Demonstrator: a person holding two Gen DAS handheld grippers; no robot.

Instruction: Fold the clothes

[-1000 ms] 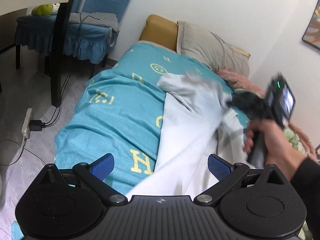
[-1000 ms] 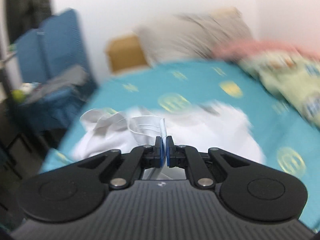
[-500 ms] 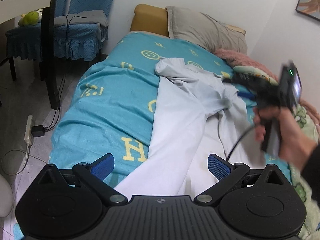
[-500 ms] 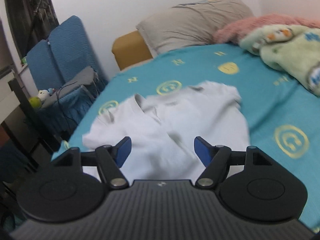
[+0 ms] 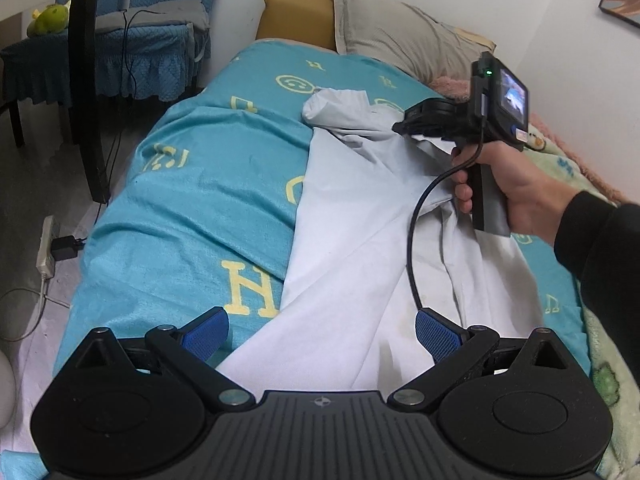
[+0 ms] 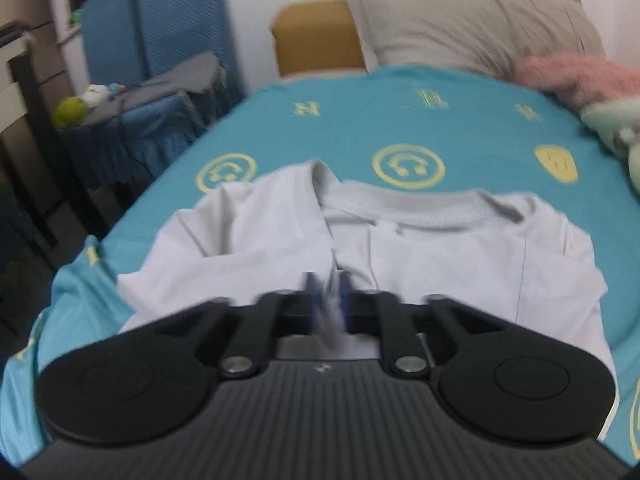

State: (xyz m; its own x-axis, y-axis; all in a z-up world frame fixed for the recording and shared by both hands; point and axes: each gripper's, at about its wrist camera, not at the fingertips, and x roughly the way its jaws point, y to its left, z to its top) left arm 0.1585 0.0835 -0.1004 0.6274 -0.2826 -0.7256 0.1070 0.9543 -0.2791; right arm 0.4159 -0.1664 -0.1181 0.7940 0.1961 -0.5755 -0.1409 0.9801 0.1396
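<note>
A white T-shirt [image 5: 352,240] lies lengthwise on the teal bedspread [image 5: 200,200], partly folded, with its collar [image 6: 404,210] toward the pillows. My left gripper [image 5: 322,328] hovers open over the shirt's lower hem, and nothing is between its blue pads. A person's hand [image 5: 520,184] holds my right gripper [image 5: 398,126] at the shirt's upper part. In the right wrist view the right gripper [image 6: 328,296] is shut, with a fold of the white shirt [image 6: 440,252] pinched between its blurred pads, just below the collar.
A grey pillow [image 5: 400,40] and a tan headboard cushion [image 5: 296,12] lie at the bed's head. Pink and green plush blankets [image 6: 580,76] are heaped along the right side. On the left stand a blue-covered chair [image 5: 120,48], a black post [image 5: 86,80] and a floor power strip [image 5: 46,248].
The right gripper held cloth a second ago, then stood open, and now is shut on the shirt below the collar. The left gripper has sunk slightly toward the bed.
</note>
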